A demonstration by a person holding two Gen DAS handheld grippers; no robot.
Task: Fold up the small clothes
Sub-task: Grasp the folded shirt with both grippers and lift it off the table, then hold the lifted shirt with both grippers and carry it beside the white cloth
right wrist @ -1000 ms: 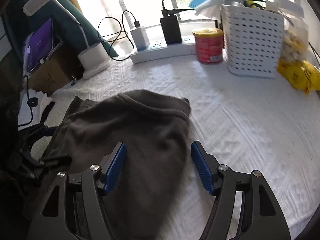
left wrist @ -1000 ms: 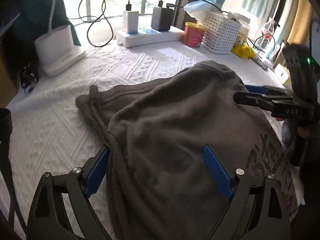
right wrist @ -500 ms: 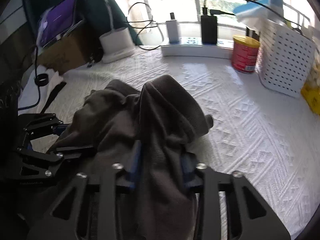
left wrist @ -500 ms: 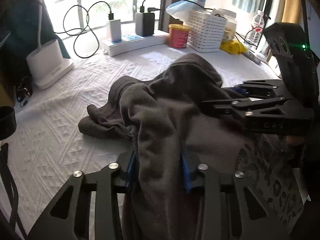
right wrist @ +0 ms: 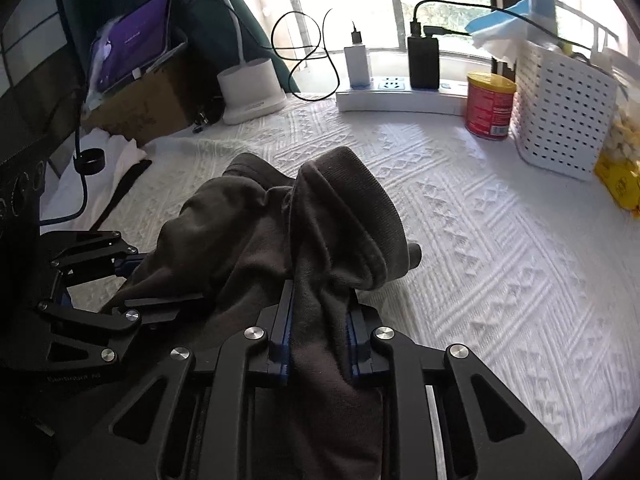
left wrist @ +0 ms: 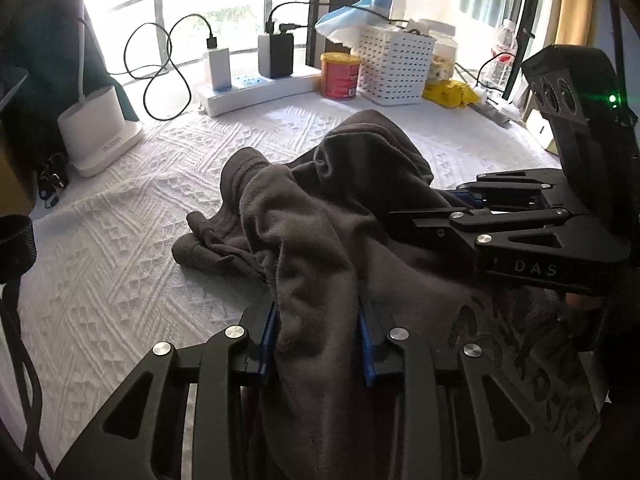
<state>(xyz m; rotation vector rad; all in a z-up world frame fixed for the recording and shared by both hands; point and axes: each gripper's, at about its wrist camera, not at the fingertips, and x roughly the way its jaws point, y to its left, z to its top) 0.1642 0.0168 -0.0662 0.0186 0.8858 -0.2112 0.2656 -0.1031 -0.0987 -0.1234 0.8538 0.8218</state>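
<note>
Both clamped on bunched folds of the grey garment, left gripper and right gripper, near edge lifted off the white cloth, probably for folding toward the far side.

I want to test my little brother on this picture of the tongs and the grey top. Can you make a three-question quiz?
1. True or false: the left tongs are shut on the dark grey fleece top.
2. What do the right tongs pinch? A) the red round tin with a yellow lid B) the grey top C) the white plastic basket with holes
3. Fill in: the grey top lies partly on a white knitted ____.

Key: 1 true; 2 B; 3 cloth.
</note>
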